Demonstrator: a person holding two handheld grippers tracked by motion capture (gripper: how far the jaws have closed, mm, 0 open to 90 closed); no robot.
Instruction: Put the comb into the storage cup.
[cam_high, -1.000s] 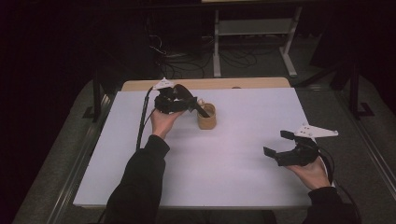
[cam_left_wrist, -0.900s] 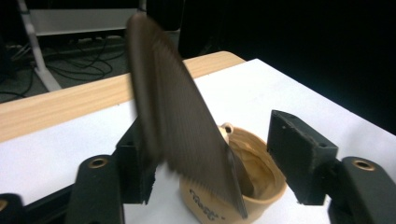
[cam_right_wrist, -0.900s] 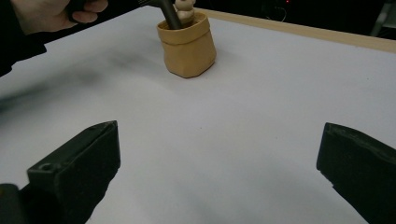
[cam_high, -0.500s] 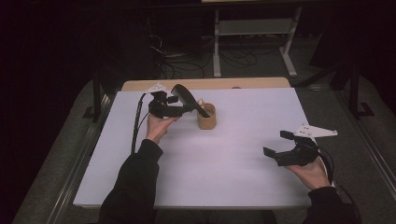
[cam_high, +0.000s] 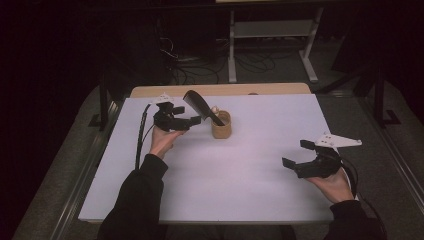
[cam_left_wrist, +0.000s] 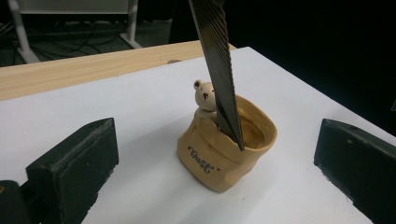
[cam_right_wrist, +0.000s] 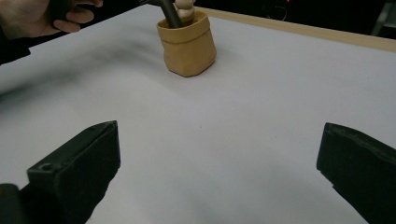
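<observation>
The left gripper (cam_high: 192, 120), its jaws just spread and nothing pinched, is held just left of the tan pot (cam_high: 221, 126) at the far middle, where the black comb (cam_high: 200, 106) leans, while the right gripper (cam_high: 295, 155) is kept spread near right.

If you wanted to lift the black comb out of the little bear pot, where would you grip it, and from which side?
Probably the comb is best gripped on its free upper half, above the pot, with the jaws across its flat faces. It leans up and out toward the left gripper, whose jaws stand open beside it, so coming in from that side and drawing back along the lean should clear the rim and the small bear.
</observation>
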